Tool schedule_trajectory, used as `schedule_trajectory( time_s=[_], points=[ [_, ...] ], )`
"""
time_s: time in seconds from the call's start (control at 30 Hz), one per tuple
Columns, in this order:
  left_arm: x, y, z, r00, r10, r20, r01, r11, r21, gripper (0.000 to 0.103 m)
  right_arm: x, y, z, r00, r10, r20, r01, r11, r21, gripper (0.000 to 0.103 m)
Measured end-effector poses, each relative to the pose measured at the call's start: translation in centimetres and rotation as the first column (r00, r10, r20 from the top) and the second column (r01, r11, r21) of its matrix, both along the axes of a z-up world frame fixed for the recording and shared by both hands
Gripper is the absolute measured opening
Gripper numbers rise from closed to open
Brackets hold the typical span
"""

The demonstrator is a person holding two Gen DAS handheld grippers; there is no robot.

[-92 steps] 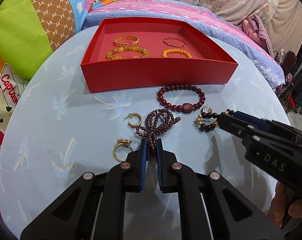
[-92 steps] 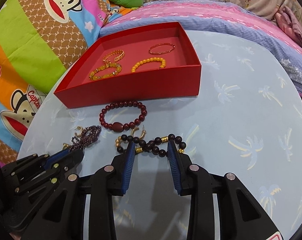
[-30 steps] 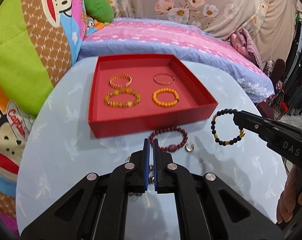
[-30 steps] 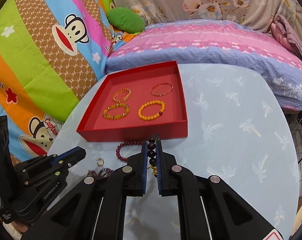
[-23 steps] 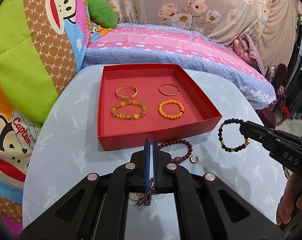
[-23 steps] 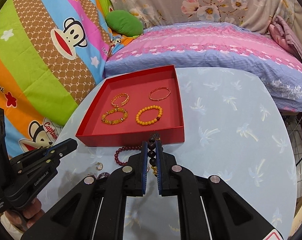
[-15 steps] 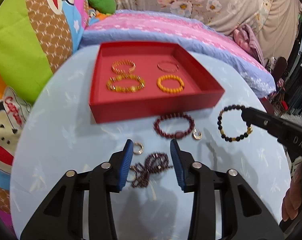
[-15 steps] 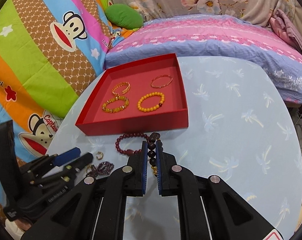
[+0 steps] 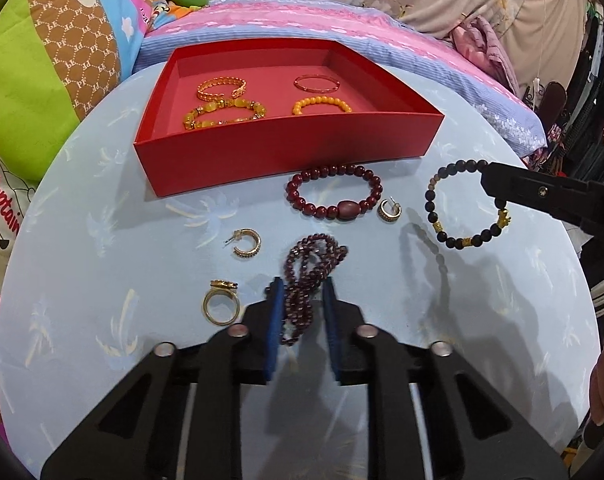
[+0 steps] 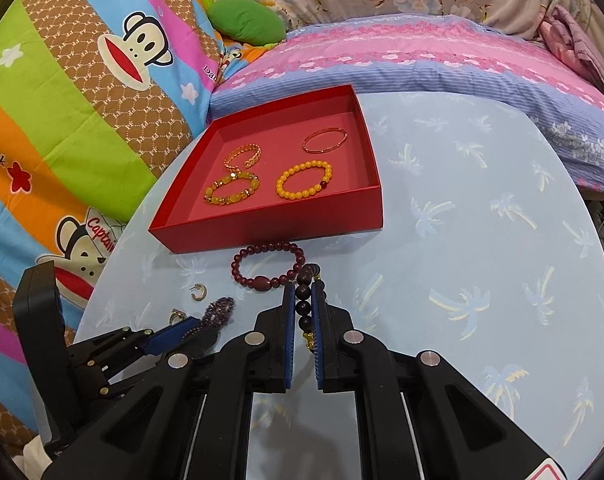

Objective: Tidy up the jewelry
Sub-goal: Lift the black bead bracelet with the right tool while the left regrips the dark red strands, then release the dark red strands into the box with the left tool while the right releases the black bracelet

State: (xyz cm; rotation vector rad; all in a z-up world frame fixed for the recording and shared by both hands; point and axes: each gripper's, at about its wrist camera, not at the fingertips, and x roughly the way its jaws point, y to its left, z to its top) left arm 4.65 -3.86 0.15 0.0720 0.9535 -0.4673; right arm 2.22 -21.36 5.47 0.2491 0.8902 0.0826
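Left tongs closing around garnet strand near counter's near edge, long axis along fingers. Right tongs clamp black bracelet, lifted.

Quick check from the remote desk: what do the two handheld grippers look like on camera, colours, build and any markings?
Both are matte black plastic. The left gripper and right gripper each have two angular fingers with triangular cut-outs, silver round pin heads at the joints and blue pads lining the inner faces. A red-and-white sticker corner shows on the right one. No cables or sleeves show.
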Motion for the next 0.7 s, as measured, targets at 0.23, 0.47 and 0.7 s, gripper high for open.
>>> schedule_trajectory(
  time_s=[0.23,0.47,0.7],
  points=[
    [0.0,-0.2,0.8,1.0,0.009,0.003,-0.009,1.0,-0.002,0.006,0.0,-0.1,0.2,1.0,-0.003,0.007,0.003,1.0,-0.001,0.008],
    [1.3,-0.1,4.2,0.999,0.004,0.041,-0.002,0.999,-0.047,0.006,1.2,-0.2,1.6,0.999,0.008,0.038,-0.008,1.0,-0.004,0.008],
    [4.4,0.0,8.2,0.993,0.018,0.114,-0.008,0.996,-0.087,0.006,4.2,-0.2,3.6,0.996,0.031,0.084,-0.029,0.999,-0.02,0.008]
  ],
)
